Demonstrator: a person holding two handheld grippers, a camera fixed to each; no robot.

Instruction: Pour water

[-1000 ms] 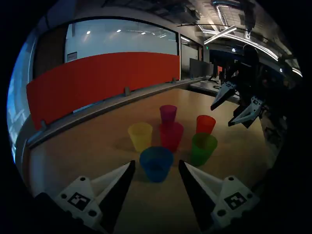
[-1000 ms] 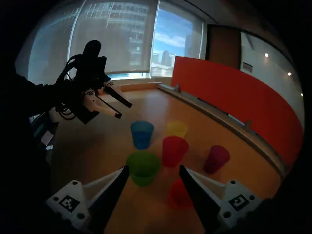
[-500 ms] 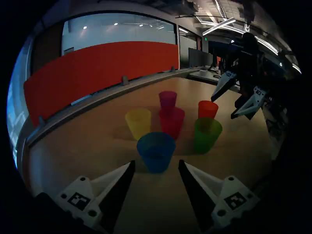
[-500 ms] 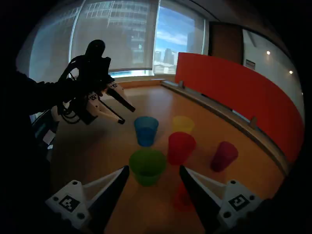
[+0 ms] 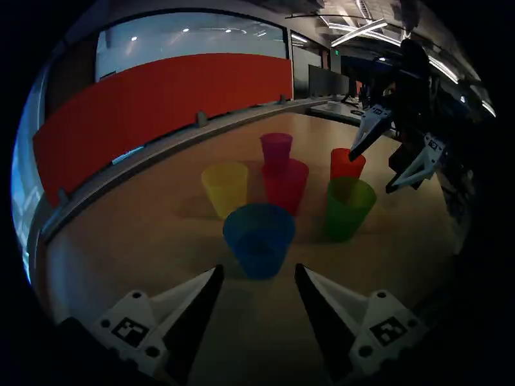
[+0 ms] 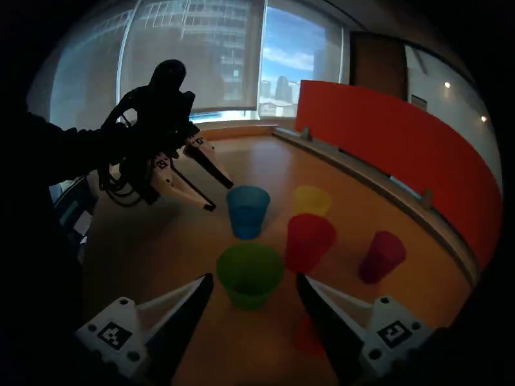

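Now, from the left gripper view, we see the left gripper (image 5: 257,270) with its fingers spread wide and nothing between them. The blue cup (image 5: 259,239) stands upright on the table (image 5: 129,244) just ahead of the fingertips, not touching them. Behind it stand the yellow cup (image 5: 225,188) and the red cup (image 5: 284,185), side by side, and the magenta cup (image 5: 276,149) stands beyond the red one. To the right the green cup (image 5: 347,207) stands in front of the orange cup (image 5: 346,164). All six are upright and clustered close; we cannot tell whether any holds water. Farther off on the right, the right gripper (image 5: 371,174) hangs above the table with its fingers apart, one tip just over the orange cup. A red partition (image 5: 161,103) runs along the table's far edge.

From the right gripper view, we look down the right gripper's own fingers, wide apart and holding nothing. The green cup sits just ahead of the tips, free of both. The orange cup shows low between the fingers, dim and partly hidden. Blue, yellow, red and magenta stand beyond. On the left a dark hand (image 6: 109,145) holds the left gripper, whose spread fingers point at the blue cup, close beside it.
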